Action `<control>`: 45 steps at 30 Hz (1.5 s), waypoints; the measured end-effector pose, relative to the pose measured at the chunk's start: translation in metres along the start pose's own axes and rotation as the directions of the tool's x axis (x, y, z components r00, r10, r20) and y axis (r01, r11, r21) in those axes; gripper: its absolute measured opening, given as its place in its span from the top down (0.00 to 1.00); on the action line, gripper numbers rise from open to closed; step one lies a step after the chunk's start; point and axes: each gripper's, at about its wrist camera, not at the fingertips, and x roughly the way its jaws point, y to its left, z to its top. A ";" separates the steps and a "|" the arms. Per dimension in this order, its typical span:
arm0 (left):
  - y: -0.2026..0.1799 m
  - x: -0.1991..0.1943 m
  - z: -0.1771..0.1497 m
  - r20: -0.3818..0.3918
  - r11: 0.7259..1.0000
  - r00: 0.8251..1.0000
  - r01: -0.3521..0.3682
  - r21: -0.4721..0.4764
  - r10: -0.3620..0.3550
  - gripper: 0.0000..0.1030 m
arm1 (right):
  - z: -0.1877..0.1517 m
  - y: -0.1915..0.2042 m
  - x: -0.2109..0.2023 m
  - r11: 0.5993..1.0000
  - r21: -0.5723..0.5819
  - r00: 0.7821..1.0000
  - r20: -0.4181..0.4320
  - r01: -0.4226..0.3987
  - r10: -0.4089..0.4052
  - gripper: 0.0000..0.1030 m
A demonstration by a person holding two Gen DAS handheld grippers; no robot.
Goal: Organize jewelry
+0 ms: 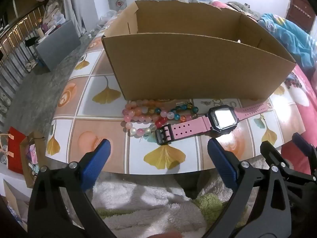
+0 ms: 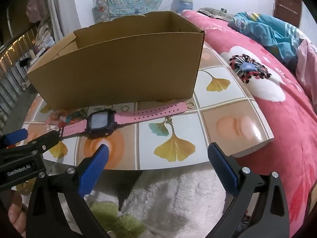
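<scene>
Organizing jewelry, start of the pick. The cardboard box (image 1: 198,63) stands open-topped on the tabletop (image 1: 99,130), filling most of the far half; its inside floor is hidden behind the near wall. The jewelry lies in a row just in front of that wall. Beaded bracelets (image 1: 146,115) are heaped toward the left side, and the pink watch (image 1: 210,123) lies flat beside them with its buckle end touching the beads and its long strap running toward the right edge. Small metal pieces, too fine to identify, sit between the watch and the box. A gold ring (image 2: 191,105) rests at the strap's tip.

The left gripper (image 1: 158,148) and the right gripper (image 2: 158,153) hover over the near edge, tilted downward. Both have their jaws spread wide and nothing between them.

Judged next step: lift one item into the box. The watch is probably the easiest first grasp. Close across the narrow width of the strap next to the case, not over the glossy face, and lift straight up so the buckle does not drag the beads. The bracelets may roll, so pinch through a loop.
</scene>
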 end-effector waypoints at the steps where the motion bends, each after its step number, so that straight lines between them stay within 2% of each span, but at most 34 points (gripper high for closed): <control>1: 0.000 0.000 0.000 -0.001 1.000 1.000 -0.002 0.000 0.002 0.08 | 0.000 0.000 0.000 1.000 0.001 1.000 -0.001 -0.001 0.001 0.05; 12: 0.008 -0.001 0.004 0.002 1.000 1.000 -0.011 -0.010 0.011 0.08 | 0.004 -0.002 0.001 1.000 -0.018 1.000 -0.004 -0.014 0.014 0.05; 14: 0.001 -0.004 0.002 0.012 1.000 1.000 -0.028 -0.004 0.028 0.08 | 0.004 -0.002 0.000 1.000 -0.018 1.000 -0.003 -0.014 0.014 0.05; 45: -0.002 -0.008 0.006 0.029 0.999 0.999 -0.037 0.007 0.037 0.08 | 0.009 -0.003 -0.004 1.000 -0.017 1.000 0.010 -0.015 0.015 0.05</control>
